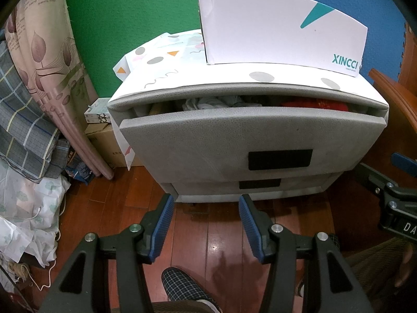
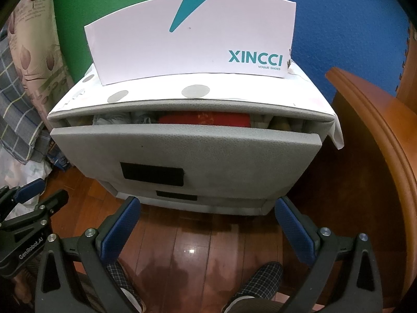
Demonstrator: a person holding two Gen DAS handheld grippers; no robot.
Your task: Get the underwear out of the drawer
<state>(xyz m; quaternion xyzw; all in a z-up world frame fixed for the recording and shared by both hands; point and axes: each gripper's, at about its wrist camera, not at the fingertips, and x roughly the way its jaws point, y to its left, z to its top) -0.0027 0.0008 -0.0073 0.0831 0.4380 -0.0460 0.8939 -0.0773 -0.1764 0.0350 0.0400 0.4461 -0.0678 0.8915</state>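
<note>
1. Left claw (image 1: 206, 203): blue-padded fingers apart, holding nothing, hanging above the red-brown wooden floor (image 1: 208, 234) just short of the grey fabric-covered drawer unit (image 1: 234, 140).
2. Right claw (image 2: 207, 210): fingers spread wider, nothing between them, also touching nothing, near the unit's base.
3. Top drawer (image 2: 182, 151) ajar by a narrow gap; bunched underwear (image 2: 203, 118) inside, red piece centre-right, pale pieces to its left.
4. White XINCCI shoe box (image 2: 192, 41) on top, on dotted white paper (image 2: 195, 91).
</note>
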